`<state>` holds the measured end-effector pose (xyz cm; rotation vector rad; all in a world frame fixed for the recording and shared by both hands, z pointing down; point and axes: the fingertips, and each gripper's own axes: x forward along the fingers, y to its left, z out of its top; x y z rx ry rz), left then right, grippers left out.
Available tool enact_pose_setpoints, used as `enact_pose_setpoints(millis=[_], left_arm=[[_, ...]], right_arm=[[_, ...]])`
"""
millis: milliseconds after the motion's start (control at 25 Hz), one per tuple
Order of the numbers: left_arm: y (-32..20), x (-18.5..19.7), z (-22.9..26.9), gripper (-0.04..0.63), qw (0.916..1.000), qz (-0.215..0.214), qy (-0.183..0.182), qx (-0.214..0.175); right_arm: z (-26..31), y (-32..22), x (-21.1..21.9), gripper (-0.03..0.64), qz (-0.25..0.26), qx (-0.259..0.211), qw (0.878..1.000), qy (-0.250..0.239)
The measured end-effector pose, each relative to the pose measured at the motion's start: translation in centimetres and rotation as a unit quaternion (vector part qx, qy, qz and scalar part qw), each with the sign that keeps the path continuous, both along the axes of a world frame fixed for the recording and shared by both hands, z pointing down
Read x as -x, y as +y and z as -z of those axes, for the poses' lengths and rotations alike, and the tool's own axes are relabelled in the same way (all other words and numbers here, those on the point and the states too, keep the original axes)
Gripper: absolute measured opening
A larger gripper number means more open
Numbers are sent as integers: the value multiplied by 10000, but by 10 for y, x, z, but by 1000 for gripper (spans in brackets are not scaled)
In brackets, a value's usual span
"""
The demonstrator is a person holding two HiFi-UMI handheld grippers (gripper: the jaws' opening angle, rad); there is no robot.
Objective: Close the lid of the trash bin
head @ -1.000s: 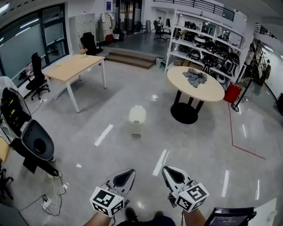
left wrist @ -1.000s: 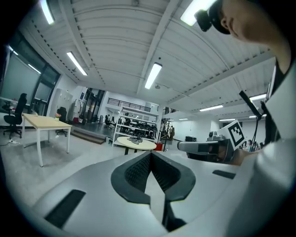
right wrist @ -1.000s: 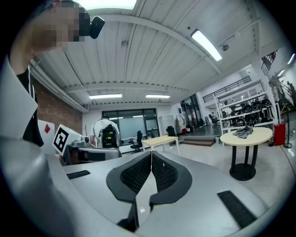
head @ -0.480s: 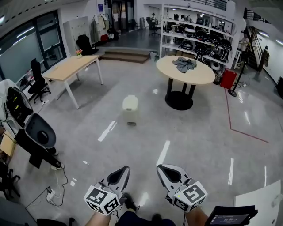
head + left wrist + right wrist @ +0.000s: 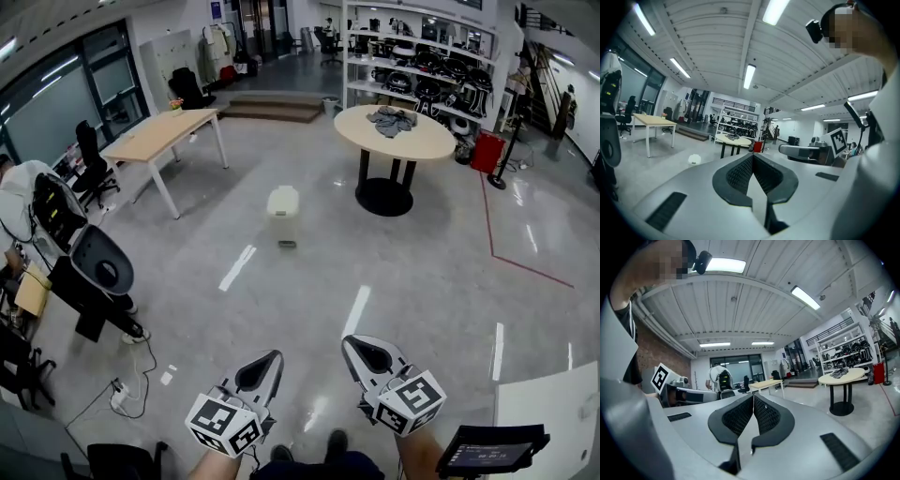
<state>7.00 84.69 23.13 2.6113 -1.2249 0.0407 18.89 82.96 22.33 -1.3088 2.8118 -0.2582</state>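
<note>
Still well short of trash bin [image 5: 283, 208]: out on open floor, far ahead, between wooden desk [image 5: 159, 136] and round table [image 5: 422, 141]. Sits higher in head view than a second ago but looks no bigger, so probably a view swing, not a real approach. Too small from here to tell lid state. Carrying left gripper [image 5: 270, 364] and right gripper [image 5: 359, 349] low at bottom edge, same as before, side by side, pointed forward. Both pressed together, nothing pinched, confirmed in each gripper view. Means task effectively not started: need to walk up, bring one gripper over the lid, check whether actually open, then press down.
</note>
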Motion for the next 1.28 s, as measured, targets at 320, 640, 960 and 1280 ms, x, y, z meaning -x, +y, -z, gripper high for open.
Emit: enact_pose_setpoints(millis=[320,640,960,1280], left_arm=[[61,50,7,-6,9989,-360,26,-289],[89,88,24,-6,9981,-452,313,-279],[111,76,44,-6,9975,-345,349,-499],[132,62,45,-6,9978,-284,249,-546]], right_arm=[[3,53,41,11,-393,-7,9992,59],[20,98,87,11,-340,3,9992,215],[36,120,75,9,-340,-157,9990,232],[40,140,60,9,-344,-254,9989,217]])
